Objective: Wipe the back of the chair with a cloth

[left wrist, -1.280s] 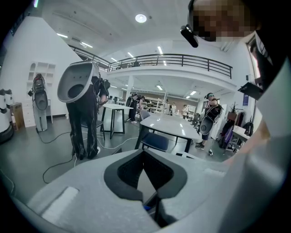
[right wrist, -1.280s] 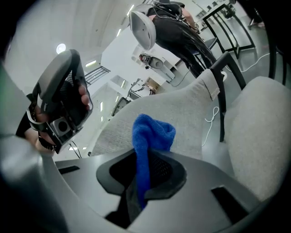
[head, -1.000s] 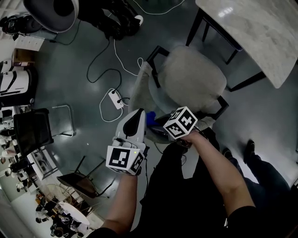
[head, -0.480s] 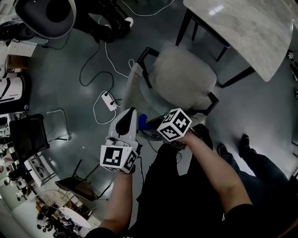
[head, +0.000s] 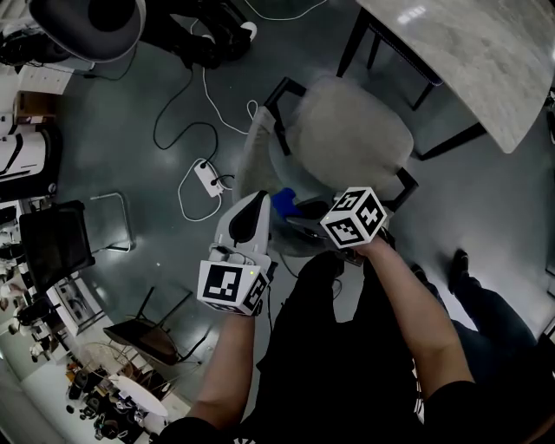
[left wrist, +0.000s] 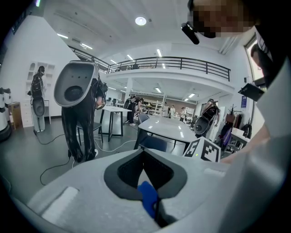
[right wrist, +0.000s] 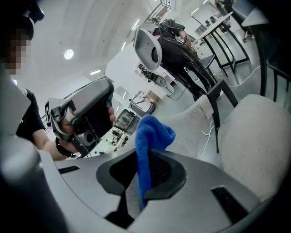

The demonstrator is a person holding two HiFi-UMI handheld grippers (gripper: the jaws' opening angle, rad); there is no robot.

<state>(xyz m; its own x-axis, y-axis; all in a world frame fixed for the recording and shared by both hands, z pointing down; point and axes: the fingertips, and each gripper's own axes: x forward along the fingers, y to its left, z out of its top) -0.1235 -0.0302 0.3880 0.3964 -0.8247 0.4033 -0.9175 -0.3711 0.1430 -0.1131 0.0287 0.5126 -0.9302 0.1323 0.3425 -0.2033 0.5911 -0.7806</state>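
The chair has a grey padded seat (head: pixel 347 139) and a grey back (head: pixel 258 160) on a black frame. A blue cloth (head: pixel 284 201) hangs just at the near side of that back, with my right gripper (head: pixel 299 221) shut on it. In the right gripper view the cloth (right wrist: pixel 152 132) bunches up out of the right gripper (right wrist: pixel 145 168), and the chair back (right wrist: pixel 193 120) lies just beyond it. My left gripper (head: pixel 254 208) is held left of the cloth and apart from it, also seen as left gripper (right wrist: pixel 84 113). Its jaws look shut, with a small blue bit low between them (left wrist: pixel 148 198).
A marble-topped table (head: pixel 468 43) stands over the chair's far side. A white power strip (head: pixel 208 180) and its cables lie on the floor left of the chair. A large shell-shaped seat (head: pixel 95 22) is at the top left, and a black chair (head: pixel 56 243) at the left.
My right gripper has shifted right and up with the blue cloth, bringing the cloth nearer the chair back. The left gripper has barely moved.
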